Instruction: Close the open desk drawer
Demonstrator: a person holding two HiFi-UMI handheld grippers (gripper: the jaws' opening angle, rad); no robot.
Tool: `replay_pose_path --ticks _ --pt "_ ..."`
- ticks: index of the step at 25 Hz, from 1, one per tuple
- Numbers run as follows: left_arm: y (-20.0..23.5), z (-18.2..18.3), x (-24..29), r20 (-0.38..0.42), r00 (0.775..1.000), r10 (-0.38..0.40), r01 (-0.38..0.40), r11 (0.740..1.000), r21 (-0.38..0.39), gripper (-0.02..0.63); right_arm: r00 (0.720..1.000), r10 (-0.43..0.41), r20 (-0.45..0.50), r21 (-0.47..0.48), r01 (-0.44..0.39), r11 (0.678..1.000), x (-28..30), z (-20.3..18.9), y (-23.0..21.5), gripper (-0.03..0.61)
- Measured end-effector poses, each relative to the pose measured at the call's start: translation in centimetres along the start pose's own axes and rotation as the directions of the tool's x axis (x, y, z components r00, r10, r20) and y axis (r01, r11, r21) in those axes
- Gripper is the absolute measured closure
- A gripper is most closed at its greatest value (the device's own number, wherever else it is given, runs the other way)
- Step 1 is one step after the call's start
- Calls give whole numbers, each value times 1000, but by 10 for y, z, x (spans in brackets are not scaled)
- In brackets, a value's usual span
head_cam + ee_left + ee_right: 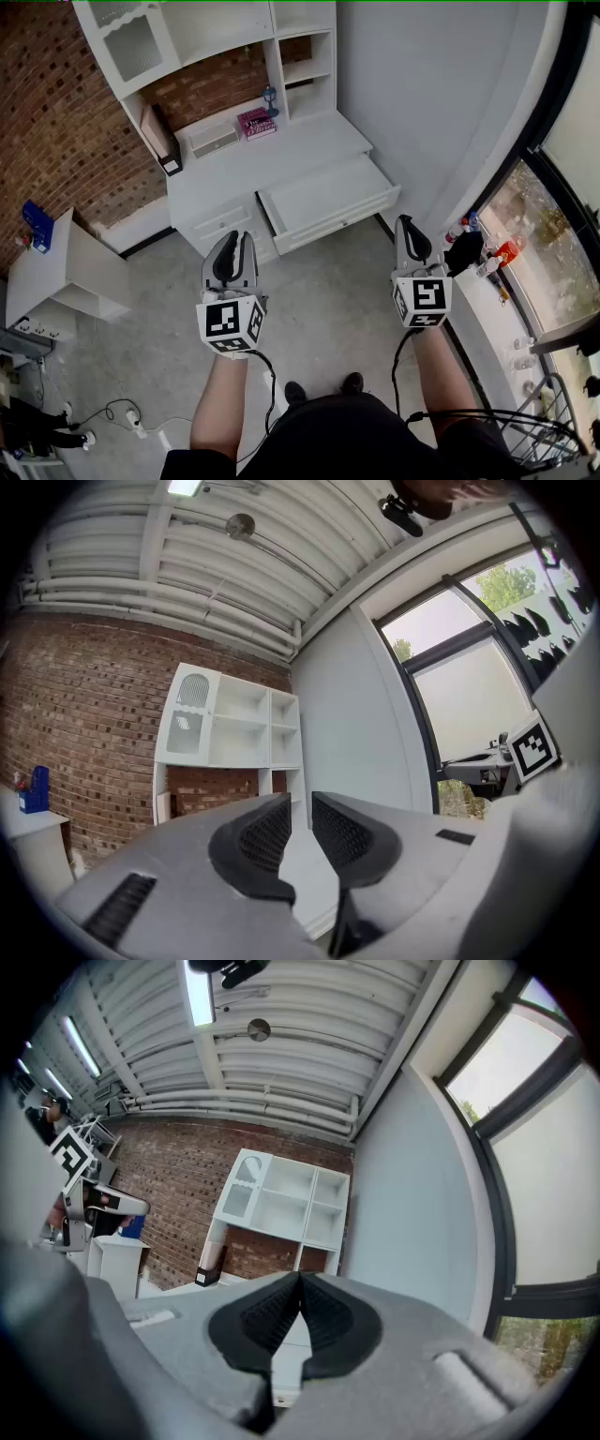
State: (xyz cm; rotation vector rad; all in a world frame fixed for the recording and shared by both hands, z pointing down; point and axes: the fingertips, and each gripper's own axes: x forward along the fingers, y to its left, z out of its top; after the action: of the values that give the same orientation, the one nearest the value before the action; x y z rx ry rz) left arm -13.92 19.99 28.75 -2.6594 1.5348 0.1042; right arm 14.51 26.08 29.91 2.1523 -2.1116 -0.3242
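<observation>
A white desk (281,155) with a hutch stands against the brick wall in the head view. Its right-hand drawer (328,199) is pulled out and looks empty. Both grippers hover level over the grey floor, short of the desk and touching nothing. My left gripper (236,240) is in front of the desk's closed left drawers, its jaws shut to a thin slit (300,803) with nothing in it. My right gripper (404,223) sits just right of the open drawer's front corner, its pads pressed together (300,1279). The hutch (234,728) (281,1208) shows beyond both jaws.
A pink book (255,122) and a dark upright box (165,148) sit on the desk. A low white cabinet (66,272) stands left. Cables and a power strip (127,417) lie on the floor. Bottles (478,246) crowd a window ledge at right.
</observation>
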Motion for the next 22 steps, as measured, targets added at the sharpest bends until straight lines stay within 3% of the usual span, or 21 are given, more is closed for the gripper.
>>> replay_pose_path --ticks 10,13,17,22 --pt "-26 -3 9 13 1000 26 -26 1000 -8 545 1000 6 12 32 -6 999 -2 -14 -27 576" --pt "-35 -8 9 16 999 40 -39 999 -17 521 999 33 -11 59 -33 998 -1 -26 -34 472" --pt "-55 -36 12 -69 997 22 -25 998 -52 388 996 77 -47 91 -72 993 -3 -52 -41 412" --pt "-74 -64 10 -135 990 41 -50 997 -61 379 987 130 -97 115 -119 986 -6 -88 -48 367"
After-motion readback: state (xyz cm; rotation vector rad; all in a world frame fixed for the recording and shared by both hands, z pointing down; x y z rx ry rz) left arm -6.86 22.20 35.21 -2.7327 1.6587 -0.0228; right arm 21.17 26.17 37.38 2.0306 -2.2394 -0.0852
